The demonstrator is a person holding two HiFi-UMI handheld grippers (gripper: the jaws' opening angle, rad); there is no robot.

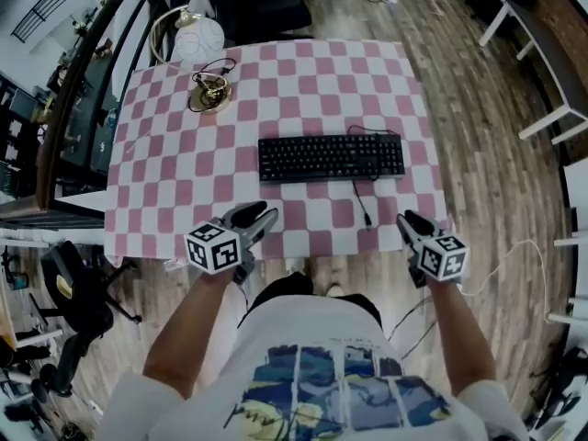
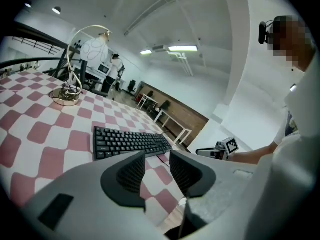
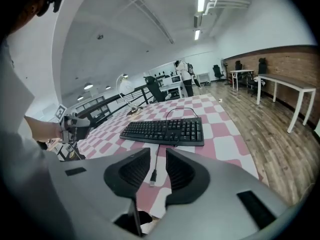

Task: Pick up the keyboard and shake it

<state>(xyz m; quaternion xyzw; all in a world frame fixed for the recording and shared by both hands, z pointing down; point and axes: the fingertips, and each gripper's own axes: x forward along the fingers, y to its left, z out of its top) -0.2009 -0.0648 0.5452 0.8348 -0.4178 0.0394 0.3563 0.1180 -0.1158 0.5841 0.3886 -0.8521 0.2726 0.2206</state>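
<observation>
A black keyboard (image 1: 331, 157) lies flat near the middle of the pink-and-white checked table (image 1: 175, 168); it also shows in the left gripper view (image 2: 129, 141) and the right gripper view (image 3: 165, 131). Its loose cable (image 1: 360, 200) trails toward the front edge, plug end (image 3: 153, 175) on the cloth. My left gripper (image 1: 260, 220) hovers over the front edge, left of the keyboard, open and holding nothing. My right gripper (image 1: 411, 225) hangs at the front right corner, also open and holding nothing. Both sit short of the keyboard.
A gold-based desk lamp (image 1: 209, 92) with a white round shade (image 1: 197, 39) stands at the table's back left. White tables (image 1: 537, 58) stand on the wood floor at right. A chair (image 1: 64, 283) and railing are left of the table.
</observation>
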